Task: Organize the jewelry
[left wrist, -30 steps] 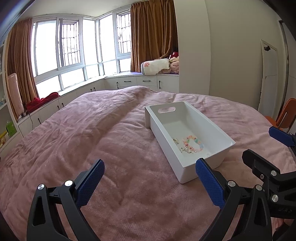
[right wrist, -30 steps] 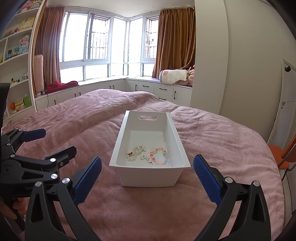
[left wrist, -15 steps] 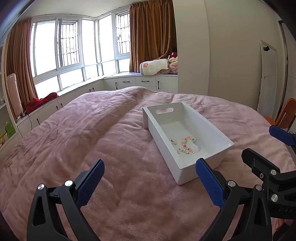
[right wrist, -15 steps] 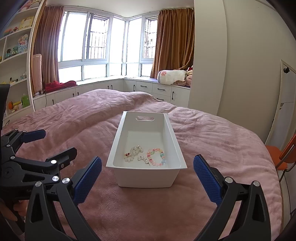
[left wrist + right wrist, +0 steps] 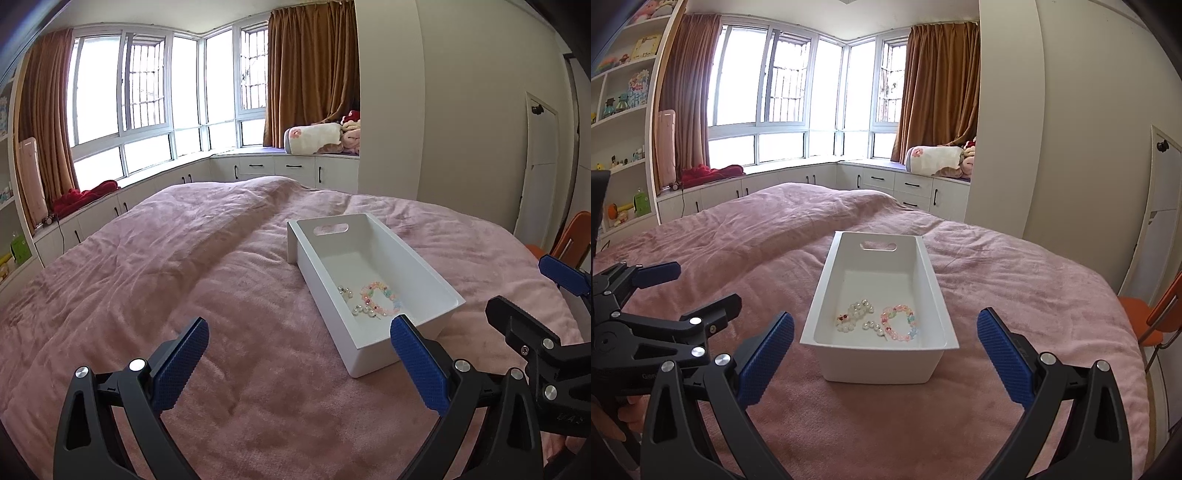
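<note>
A white tray stands on the pink bed; it also shows in the right wrist view. Inside lie a pastel bead bracelet and a white pearl bracelet; both also show in the left wrist view, the pastel bracelet and the pearl bracelet. My left gripper is open and empty, to the left of the tray's near end. My right gripper is open and empty, straddling the tray's near end from behind. Each gripper shows at the edge of the other's view.
The pink blanket covers the bed. An orange chair stands right of the bed. White cabinets under the windows run behind, with a red cloth and plush toys on top. Shelves are at left.
Both grippers have drawn back and up a little from the tray, so it sits slightly farther in both views. Both stay open. The jewelry has not moved.
</note>
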`<state>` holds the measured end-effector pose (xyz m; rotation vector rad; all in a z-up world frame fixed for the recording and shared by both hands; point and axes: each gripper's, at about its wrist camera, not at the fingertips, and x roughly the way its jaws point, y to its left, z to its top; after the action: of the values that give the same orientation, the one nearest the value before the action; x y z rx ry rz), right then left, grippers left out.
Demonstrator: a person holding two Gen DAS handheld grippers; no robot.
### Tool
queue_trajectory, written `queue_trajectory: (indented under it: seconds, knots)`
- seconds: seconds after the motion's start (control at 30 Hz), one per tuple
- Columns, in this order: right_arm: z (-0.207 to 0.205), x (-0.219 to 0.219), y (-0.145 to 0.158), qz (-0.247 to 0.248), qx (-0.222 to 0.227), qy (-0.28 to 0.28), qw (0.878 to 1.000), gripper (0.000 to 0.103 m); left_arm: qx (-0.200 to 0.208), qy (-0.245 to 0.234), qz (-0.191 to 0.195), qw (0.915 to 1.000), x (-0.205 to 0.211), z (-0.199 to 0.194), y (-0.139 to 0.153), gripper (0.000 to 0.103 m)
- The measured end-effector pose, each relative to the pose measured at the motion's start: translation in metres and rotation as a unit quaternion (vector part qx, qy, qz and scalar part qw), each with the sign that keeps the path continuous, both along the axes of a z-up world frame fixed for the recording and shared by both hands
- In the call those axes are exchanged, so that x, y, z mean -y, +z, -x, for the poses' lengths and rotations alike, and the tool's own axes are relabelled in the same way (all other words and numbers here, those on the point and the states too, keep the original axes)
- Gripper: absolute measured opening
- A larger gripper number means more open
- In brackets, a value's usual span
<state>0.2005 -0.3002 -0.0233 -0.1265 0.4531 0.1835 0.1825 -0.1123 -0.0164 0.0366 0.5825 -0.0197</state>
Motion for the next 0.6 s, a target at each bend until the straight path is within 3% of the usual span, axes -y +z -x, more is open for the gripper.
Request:
queue_trajectory:
  seconds: [0.37,0.6]
  knots:
    - [0.002,0.001,0.005,-0.015,0.016,-0.002,1.0,0.098,0.002,0.001,-0.008,1.0,0.0,0.003,-0.004,0.1]
    - [0.001,-0.003,0.004,-0.012,0.015,0.003,1.0,0.098,0.025,-0.012,-0.031,0.9991,0.009,0.011,-0.005,0.099]
